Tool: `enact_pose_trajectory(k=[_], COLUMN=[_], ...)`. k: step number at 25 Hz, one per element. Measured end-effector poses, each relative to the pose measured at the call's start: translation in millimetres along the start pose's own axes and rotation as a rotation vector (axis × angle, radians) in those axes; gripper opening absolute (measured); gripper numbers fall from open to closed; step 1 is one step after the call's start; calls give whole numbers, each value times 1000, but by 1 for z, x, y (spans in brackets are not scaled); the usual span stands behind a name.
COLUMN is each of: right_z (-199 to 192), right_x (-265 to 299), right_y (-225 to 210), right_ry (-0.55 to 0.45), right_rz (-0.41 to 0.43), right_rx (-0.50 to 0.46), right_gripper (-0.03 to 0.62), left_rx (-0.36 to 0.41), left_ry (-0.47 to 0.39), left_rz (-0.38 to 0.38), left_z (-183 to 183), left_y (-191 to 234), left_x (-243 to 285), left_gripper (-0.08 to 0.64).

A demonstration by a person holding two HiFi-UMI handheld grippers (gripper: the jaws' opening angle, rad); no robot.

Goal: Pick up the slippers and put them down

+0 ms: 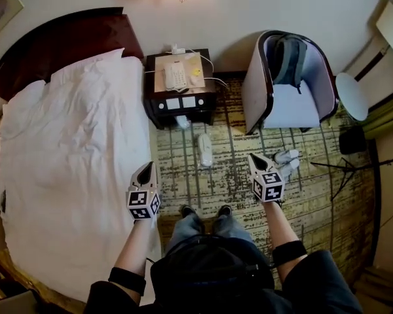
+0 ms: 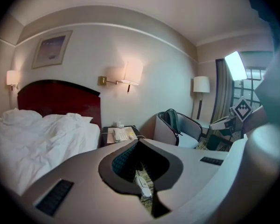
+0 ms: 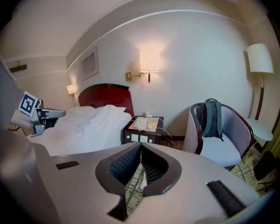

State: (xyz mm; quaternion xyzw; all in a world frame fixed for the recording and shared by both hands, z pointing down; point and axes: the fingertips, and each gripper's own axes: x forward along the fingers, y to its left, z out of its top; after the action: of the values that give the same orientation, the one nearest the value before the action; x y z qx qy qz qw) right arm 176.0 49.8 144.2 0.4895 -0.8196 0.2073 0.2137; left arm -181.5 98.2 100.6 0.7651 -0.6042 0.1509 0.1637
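Hotel room, seen from above: I hold my left gripper by the edge of the bed and my right gripper over the patterned carpet, both clamped shut on nothing. One white slipper lies on the carpet before the nightstand; a second slipper lies before the armchair.

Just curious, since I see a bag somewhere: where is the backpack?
The backpack leans against the back of the armchair, at the head view's upper right, just right of the nightstand.
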Motion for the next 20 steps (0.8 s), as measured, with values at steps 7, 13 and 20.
enact_pose_trajectory(k=[7, 13, 20], right_z=[-28, -43, -48], right_x=[-18, -33, -39], right_y=[-19, -16, -20], right_ry=[9, 12, 15], right_rz=[-4, 28, 58], right_rx=[-18, 12, 10], right_gripper=[3, 3, 3], left_rx=[-29, -42, -56], left_ry=[25, 37, 24], left_rz=[48, 68, 77], left_z=[-21, -31, -29], left_y=[-33, -46, -60], left_x=[-20, -30, -34], left_gripper=[1, 1, 0])
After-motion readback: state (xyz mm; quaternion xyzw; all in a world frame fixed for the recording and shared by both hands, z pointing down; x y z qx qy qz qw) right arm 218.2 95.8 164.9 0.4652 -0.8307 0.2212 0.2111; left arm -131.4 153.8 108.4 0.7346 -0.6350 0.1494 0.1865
